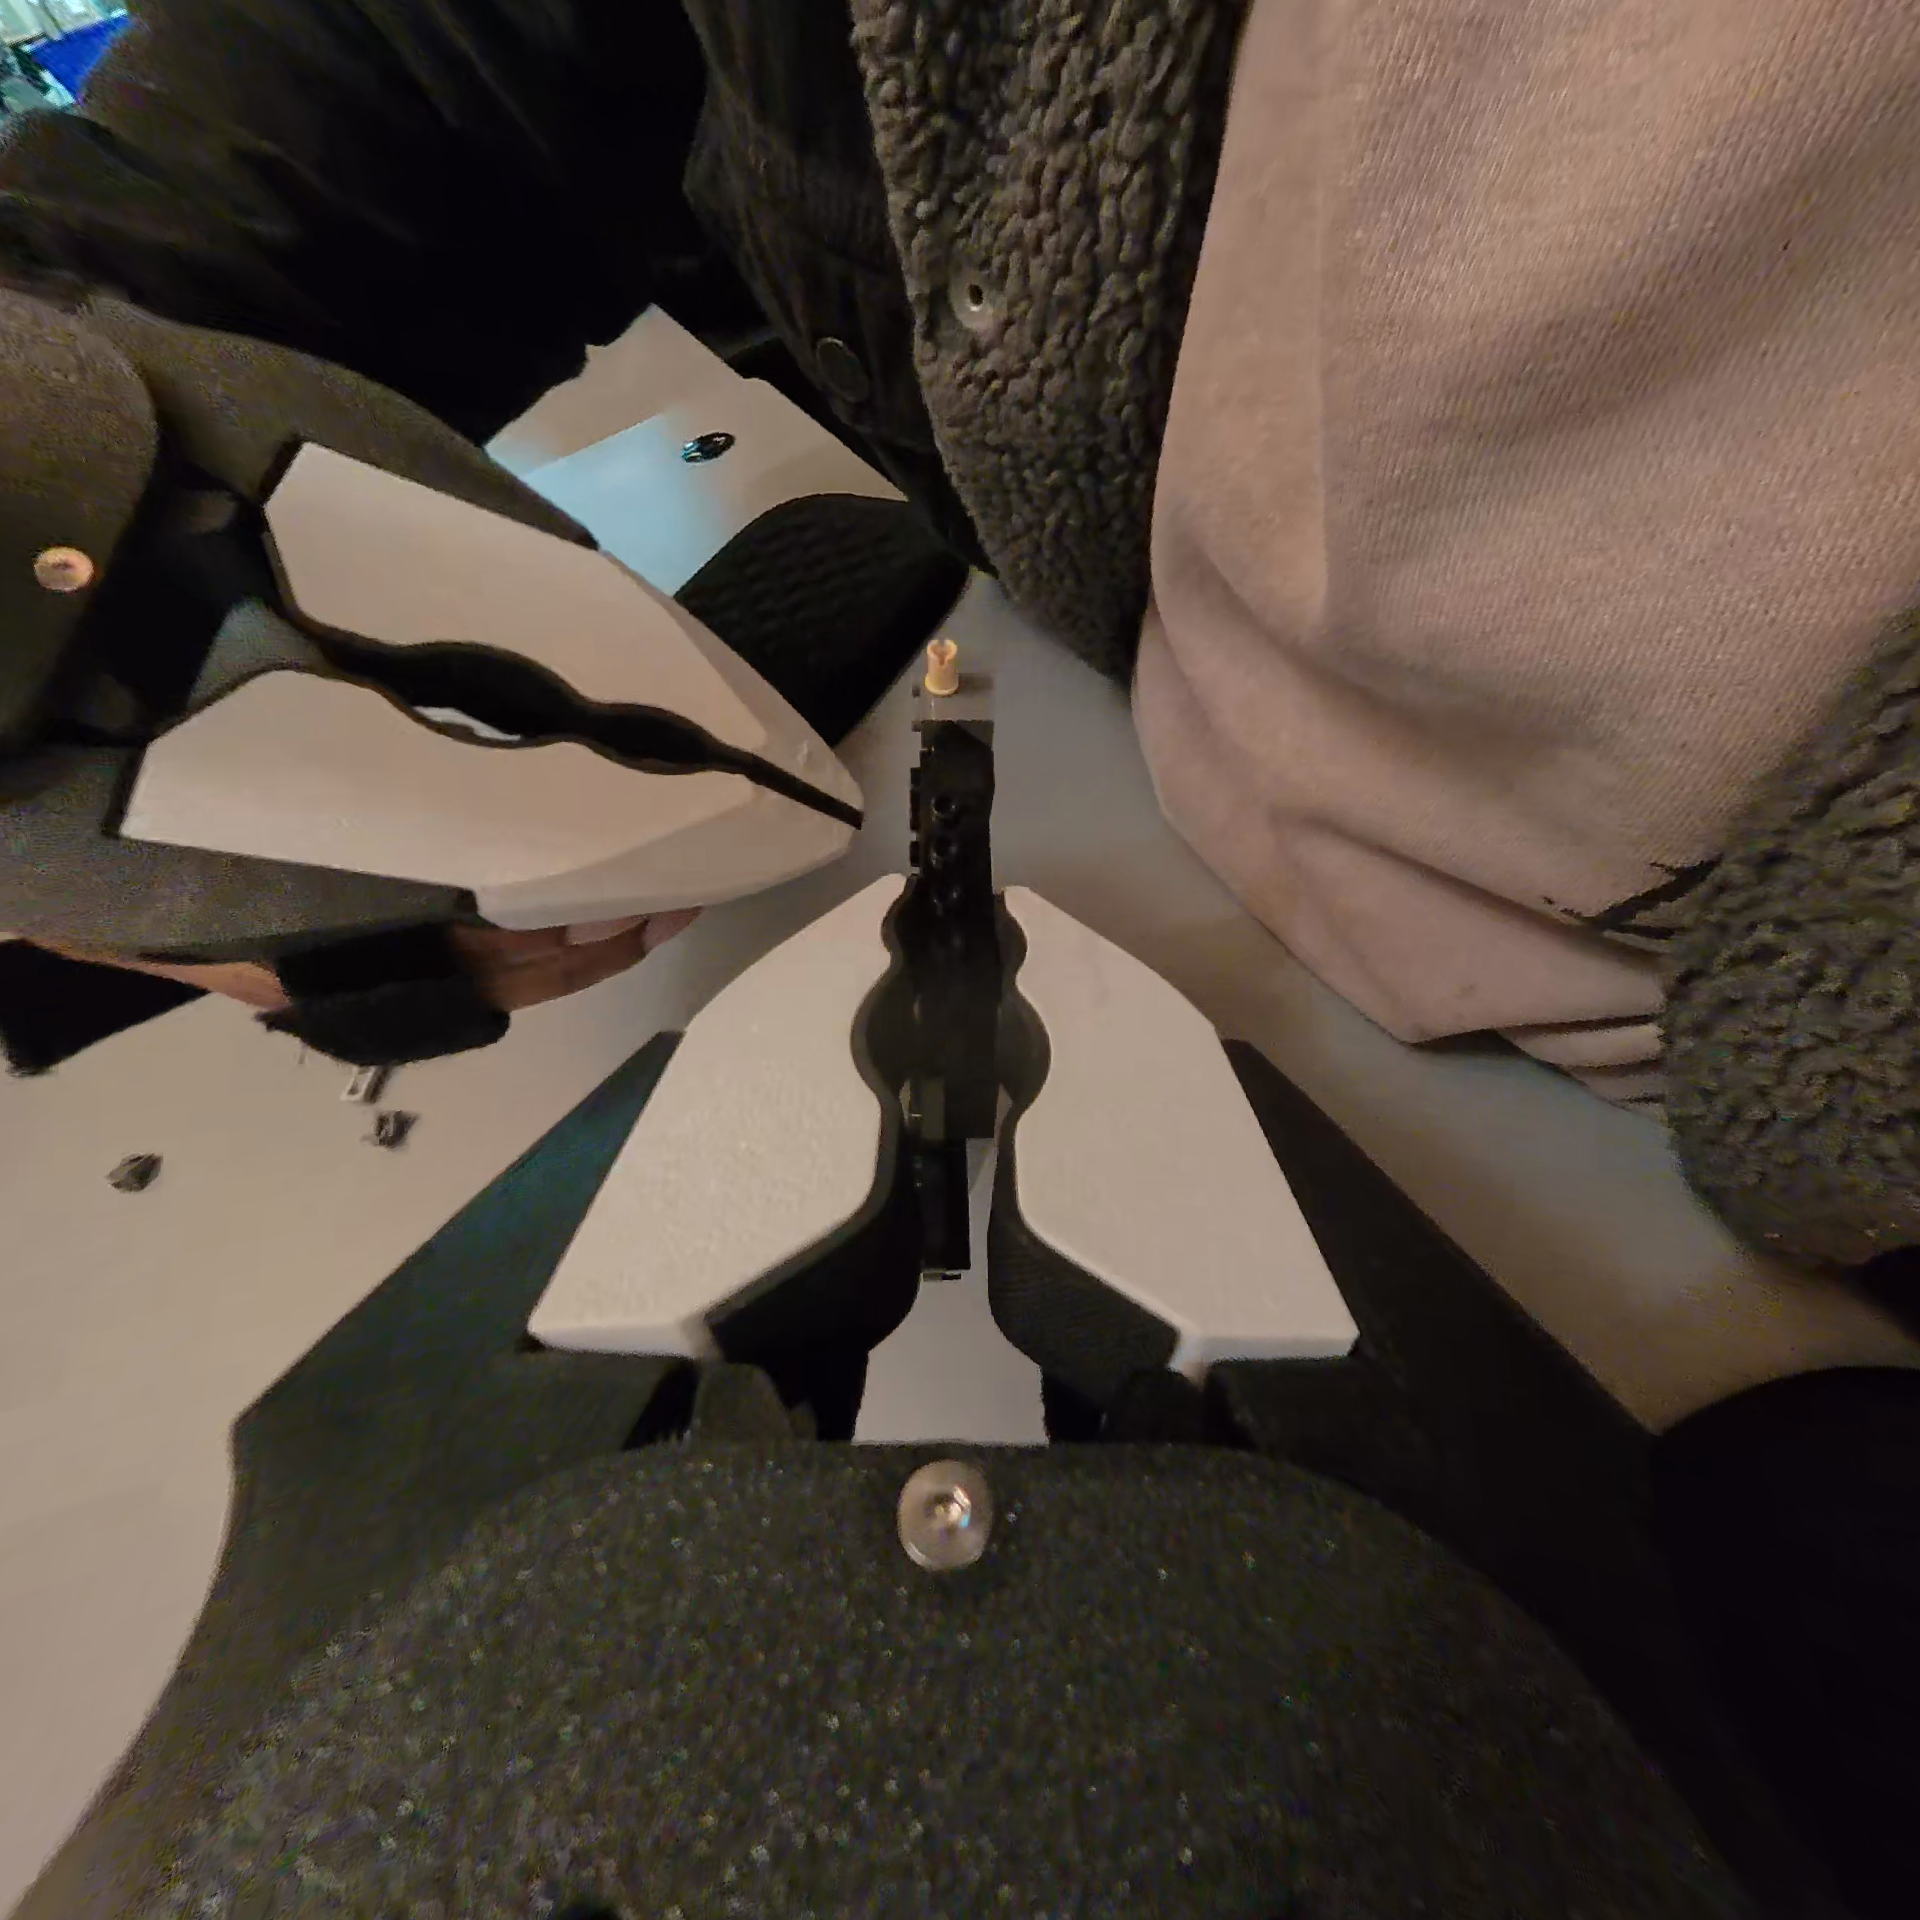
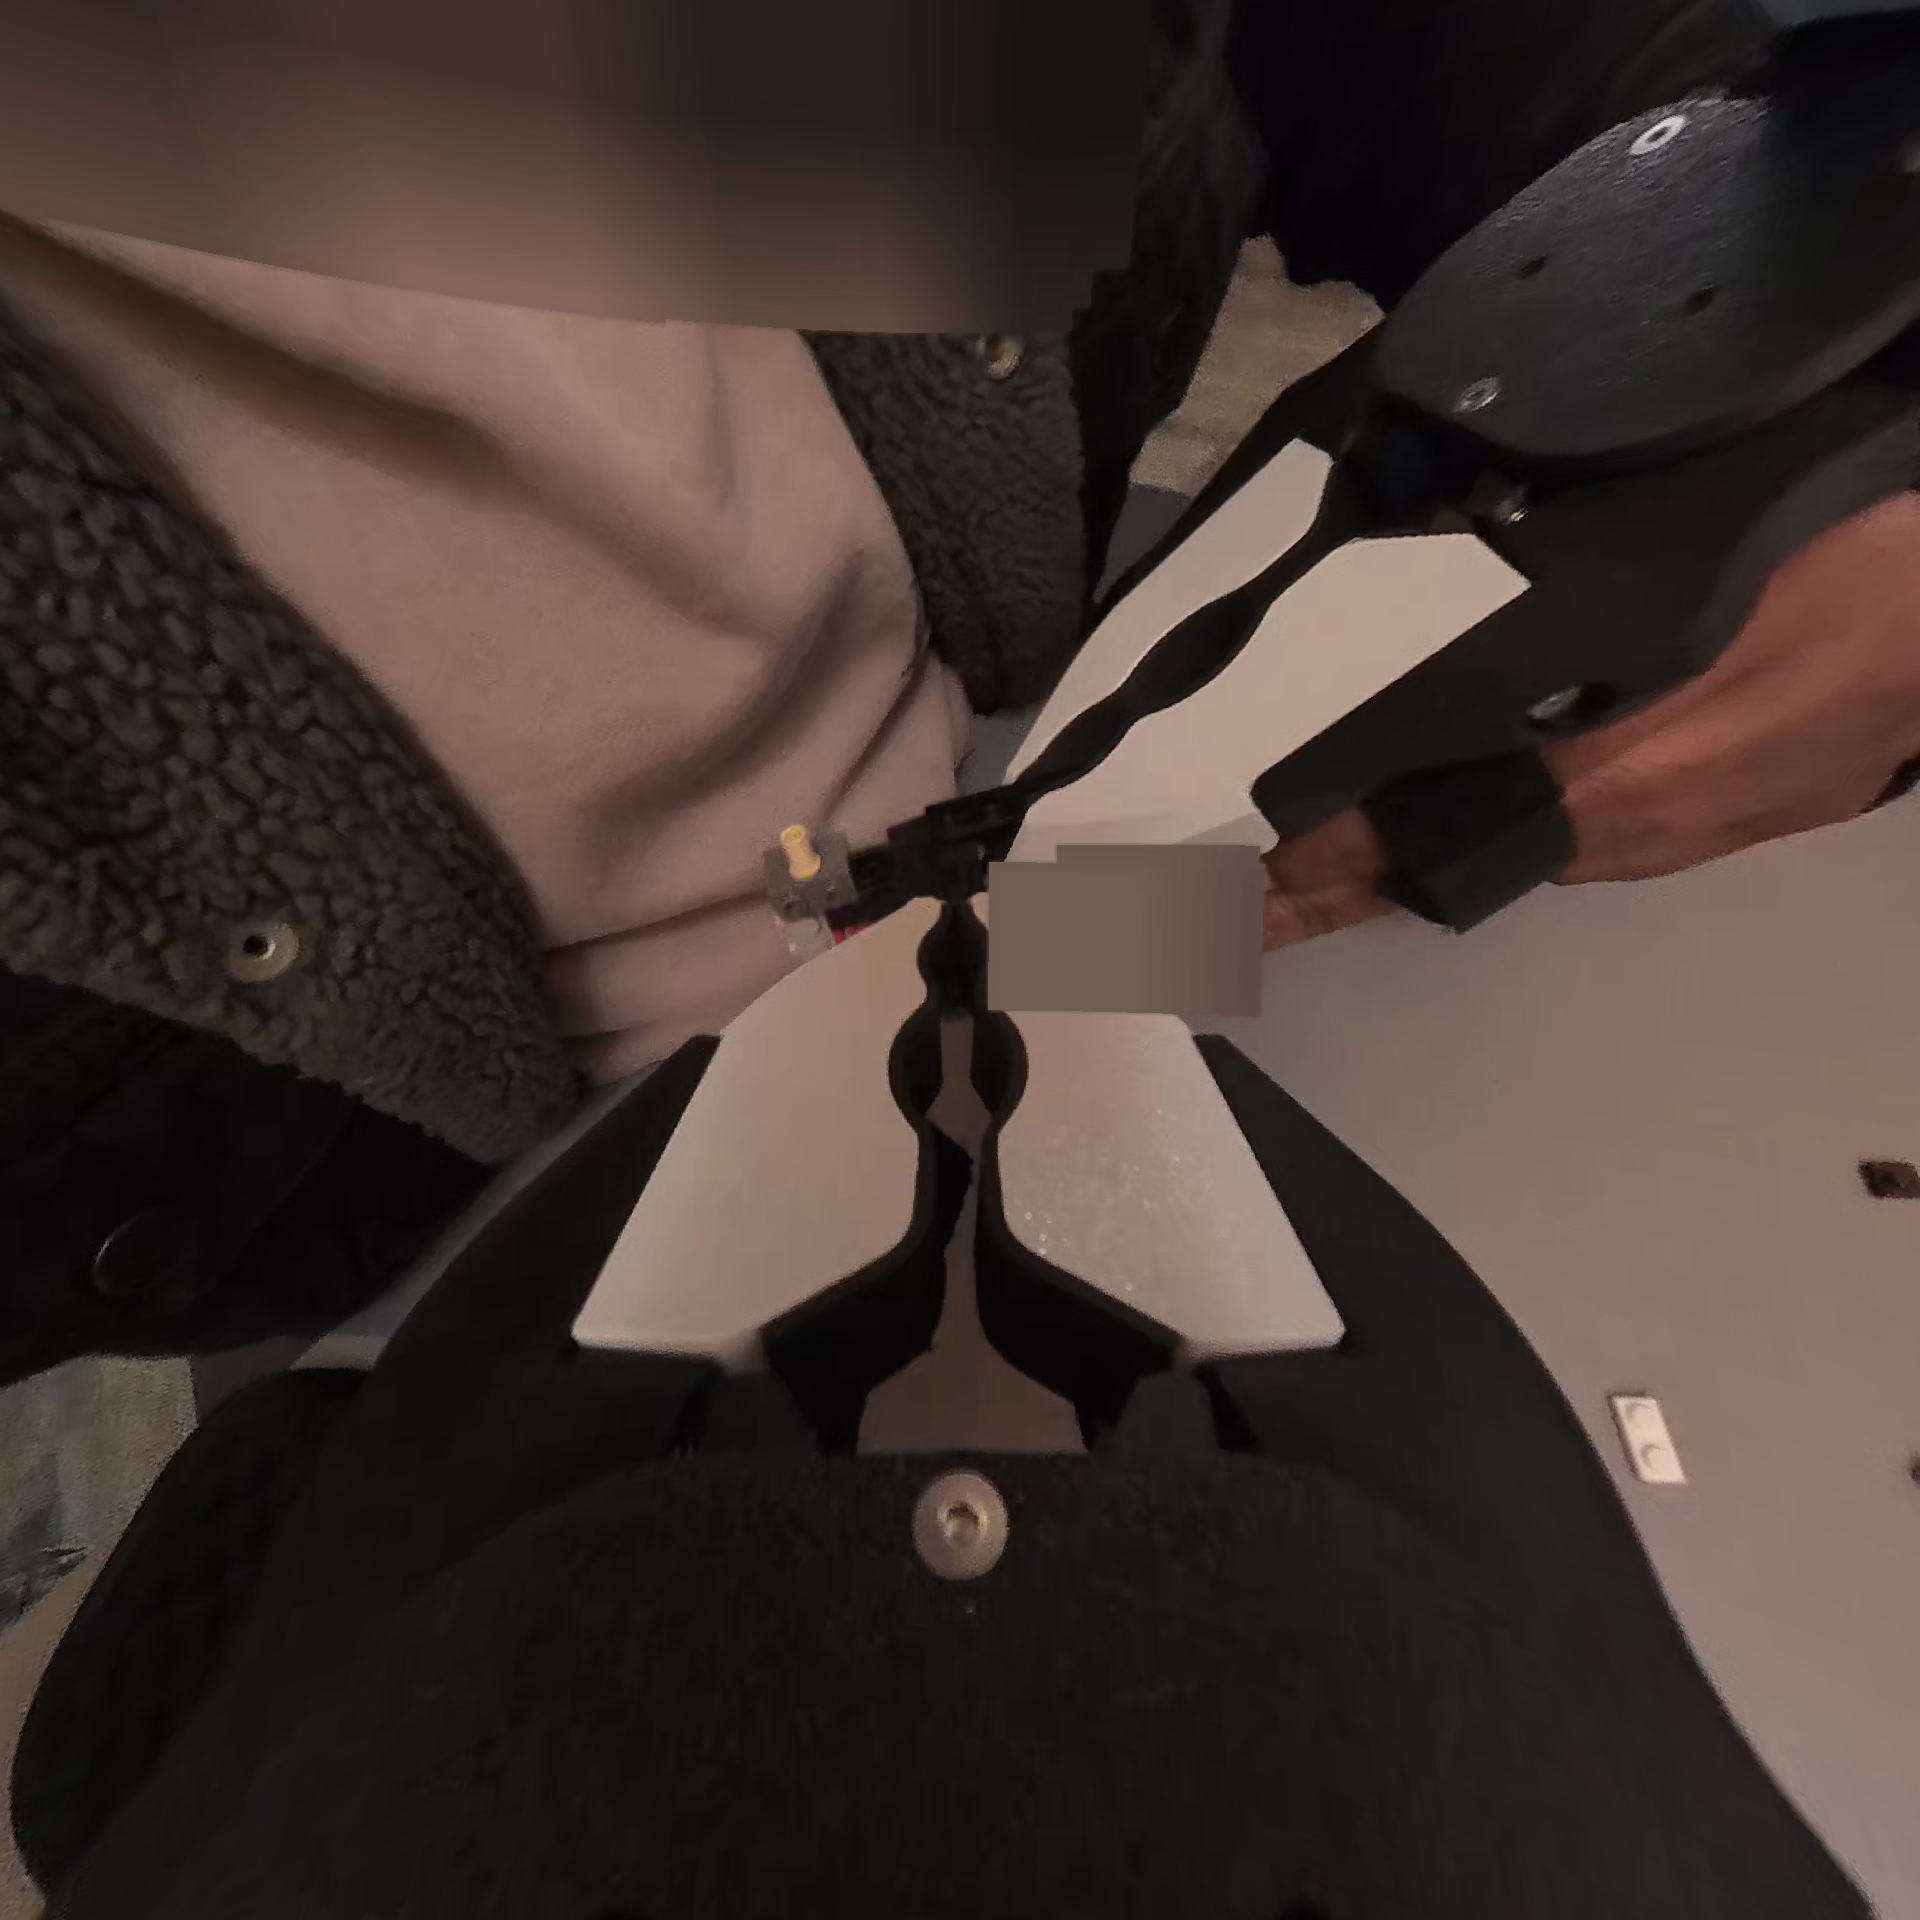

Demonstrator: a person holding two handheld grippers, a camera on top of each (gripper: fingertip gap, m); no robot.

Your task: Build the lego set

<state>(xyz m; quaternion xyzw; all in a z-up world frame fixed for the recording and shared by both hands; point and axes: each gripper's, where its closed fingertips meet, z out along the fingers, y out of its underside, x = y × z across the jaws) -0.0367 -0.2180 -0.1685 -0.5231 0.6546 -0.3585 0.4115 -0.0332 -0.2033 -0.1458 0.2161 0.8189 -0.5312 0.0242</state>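
A lego assembly (image 1: 951, 831) sits clamped between the fingers of the left gripper (image 1: 948, 914), jutting forward toward 12 o'clock, a small pin (image 1: 940, 665) at its far end. The right gripper (image 1: 831, 805) comes in from 10 o'clock, its closed tips just beside the assembly's left flank. Behind both, from 12 to 3 o'clock, a person's torso (image 1: 1507, 468) sits against the edge of the table (image 1: 1195, 935). At 8 o'clock, well apart from the grippers, loose pieces (image 1: 390, 1127) lie on the table.
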